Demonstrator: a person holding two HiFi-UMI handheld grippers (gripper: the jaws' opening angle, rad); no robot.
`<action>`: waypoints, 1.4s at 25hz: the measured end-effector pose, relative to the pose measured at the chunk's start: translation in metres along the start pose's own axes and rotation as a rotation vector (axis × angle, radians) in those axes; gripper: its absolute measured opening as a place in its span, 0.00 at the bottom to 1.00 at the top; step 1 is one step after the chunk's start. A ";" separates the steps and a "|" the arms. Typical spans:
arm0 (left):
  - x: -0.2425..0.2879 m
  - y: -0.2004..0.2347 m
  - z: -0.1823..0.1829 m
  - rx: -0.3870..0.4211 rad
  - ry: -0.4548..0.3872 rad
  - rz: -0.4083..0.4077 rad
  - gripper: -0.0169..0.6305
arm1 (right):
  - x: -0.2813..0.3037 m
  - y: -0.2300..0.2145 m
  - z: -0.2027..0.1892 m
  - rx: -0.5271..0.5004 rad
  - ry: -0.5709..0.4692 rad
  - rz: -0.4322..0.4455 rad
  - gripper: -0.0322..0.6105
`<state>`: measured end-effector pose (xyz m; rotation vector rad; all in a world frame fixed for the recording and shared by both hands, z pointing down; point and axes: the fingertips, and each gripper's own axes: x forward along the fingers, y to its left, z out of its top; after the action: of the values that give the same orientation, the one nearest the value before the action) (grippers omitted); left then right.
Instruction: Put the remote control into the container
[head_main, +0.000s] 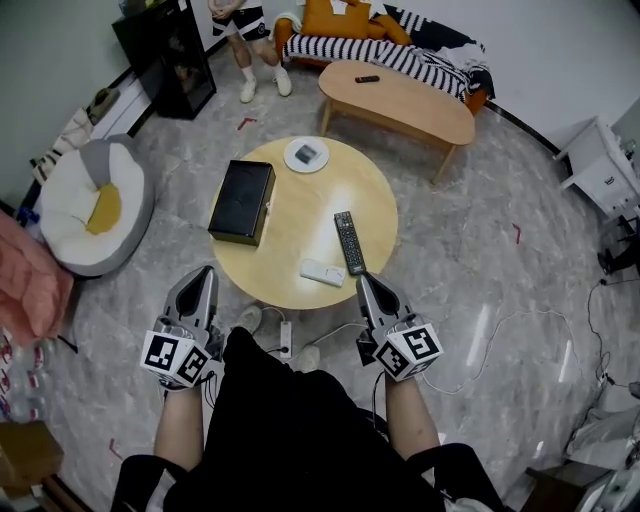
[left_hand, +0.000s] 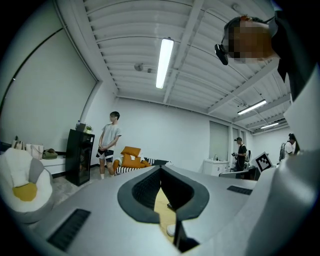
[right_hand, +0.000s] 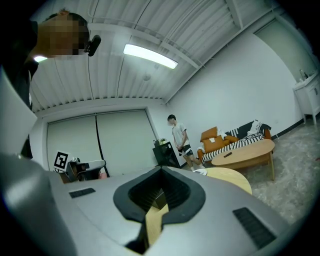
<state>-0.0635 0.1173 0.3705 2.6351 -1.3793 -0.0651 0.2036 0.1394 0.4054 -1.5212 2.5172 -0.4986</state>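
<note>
A round wooden table carries a black remote control at its near right and a white remote beside it near the front edge. A black rectangular container lies at the table's left. My right gripper is level and shut, with its tip just short of the black remote's near end and nothing held. My left gripper looks shut and empty; it hangs off the table's front left edge. In the right gripper view the container shows through the gap behind the shut jaws.
A white plate with a small object sits at the table's far side. Beyond it are an oval coffee table, a striped sofa and a standing person. There is a beanbag at the left and a power strip on the floor.
</note>
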 end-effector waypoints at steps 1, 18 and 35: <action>0.003 -0.001 0.001 0.002 -0.002 -0.004 0.04 | 0.000 -0.001 0.001 -0.004 -0.002 0.000 0.06; 0.051 0.034 -0.001 0.015 0.007 -0.047 0.04 | 0.061 -0.011 0.008 -0.090 0.037 0.009 0.06; 0.122 0.134 -0.012 0.013 0.094 -0.104 0.04 | 0.203 -0.010 -0.015 -0.254 0.204 0.040 0.06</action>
<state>-0.1017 -0.0561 0.4092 2.6819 -1.2173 0.0543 0.1113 -0.0410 0.4301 -1.5706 2.8554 -0.3543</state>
